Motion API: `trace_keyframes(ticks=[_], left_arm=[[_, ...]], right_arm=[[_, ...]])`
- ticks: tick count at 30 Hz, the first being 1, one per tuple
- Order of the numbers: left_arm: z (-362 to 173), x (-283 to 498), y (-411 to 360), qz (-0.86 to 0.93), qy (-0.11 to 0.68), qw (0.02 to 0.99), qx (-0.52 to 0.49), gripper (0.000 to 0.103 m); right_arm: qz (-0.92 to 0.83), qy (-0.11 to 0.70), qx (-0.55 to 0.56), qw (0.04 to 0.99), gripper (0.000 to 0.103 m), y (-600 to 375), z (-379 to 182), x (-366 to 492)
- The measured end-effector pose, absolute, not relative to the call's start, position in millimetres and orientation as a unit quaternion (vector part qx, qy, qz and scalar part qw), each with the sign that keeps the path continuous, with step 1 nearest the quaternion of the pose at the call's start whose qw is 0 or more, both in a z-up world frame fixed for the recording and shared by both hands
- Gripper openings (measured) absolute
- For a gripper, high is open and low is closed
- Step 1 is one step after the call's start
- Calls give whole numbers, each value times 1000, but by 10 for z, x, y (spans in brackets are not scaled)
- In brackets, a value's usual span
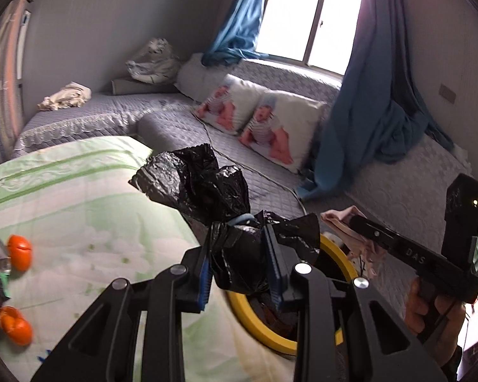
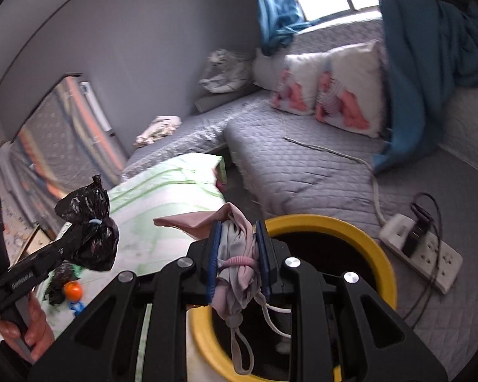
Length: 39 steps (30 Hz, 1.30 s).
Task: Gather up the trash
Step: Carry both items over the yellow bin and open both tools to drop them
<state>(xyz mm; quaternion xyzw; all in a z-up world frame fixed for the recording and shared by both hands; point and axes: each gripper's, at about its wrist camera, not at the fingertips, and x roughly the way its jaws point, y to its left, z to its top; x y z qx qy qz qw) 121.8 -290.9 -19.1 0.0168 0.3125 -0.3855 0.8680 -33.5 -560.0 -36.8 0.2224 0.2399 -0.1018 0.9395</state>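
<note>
Left claw [image 1: 240,262] clamps black bag [image 1: 204,184]; right claw [image 2: 239,254] clamps pink cloth [image 2: 235,248].

A crinkled, glossy black plastic bag [image 1: 226,203] is seen above matt black gripper frames with shiny metal rivets [image 1: 302,268]. Soft pink cloth [image 2: 235,254] (limp, matt) is shown at 12 o'clock from the smooth yellow plastic bin rim [image 2: 379,254]. Quilted grey fabric [image 2: 302,172] is stitched in diamonds.

Daylight pours in through the window [image 1: 306,16], so bright it looks pure white. The room is softly lit. Both pictures bend round at the dark corners. The near green tablecloth [image 1: 79,222] looks smeared and blurry.
</note>
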Motion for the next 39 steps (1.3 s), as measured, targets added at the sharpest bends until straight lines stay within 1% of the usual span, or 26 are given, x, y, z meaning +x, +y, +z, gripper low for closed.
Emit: trace_keyframes(ticks=[4,12,19,21,22,23,25,26,27,28,31,32,33,36,39], left_arm=[[-371,1148,-3217,-404,330,853,36,27],[-654,1128,-3596,-420,363,830,53,27],[-803,1118,-3735,-427,379,819,60,28],[-827,1117,-3745,-427,381,818,60,28],[-838,1116,-3744,-429,382,816,59,32],[-841,1117,-3739,-428,382,817,58,35],[-821,1136,-3723,-420,378,824,53,55],[-811,1139,-3683,-415,374,828,50,59],[-792,1142,-3651,-410,370,833,47,67],[-772,1153,-3612,-406,366,836,42,75],[-704,1185,-3512,-397,356,846,26,82],[-678,1198,-3477,-390,351,851,23,84],[-652,1211,-3455,-385,348,854,19,89],[-570,1268,-3296,-378,341,861,-11,91],[-490,1312,-3159,-371,337,865,-27,92]], right_arm=[[-116,251,238,931,21,-5718,-558,-359],[-145,271,265,914,21,-5942,-881,-346],[-164,283,283,902,22,-6106,-1071,-345],[-166,286,287,899,24,-6136,-1119,-339],[-168,285,289,898,25,-6150,-1139,-344],[-171,284,291,897,28,-6165,-1153,-348],[-175,282,296,896,30,-6173,-1152,-366],[-179,280,298,895,33,-6192,-1163,-378],[-183,278,302,893,40,-6211,-1170,-390],[-185,276,305,892,42,-6243,-1181,-402],[-194,271,312,890,52,-6276,-1188,-448],[-194,268,313,890,59,-6274,-1180,-461],[-193,263,317,891,68,-6272,-1172,-483],[-191,250,316,895,79,-6238,-1120,-515],[-194,237,303,902,86,-6174,-1035,-528]])
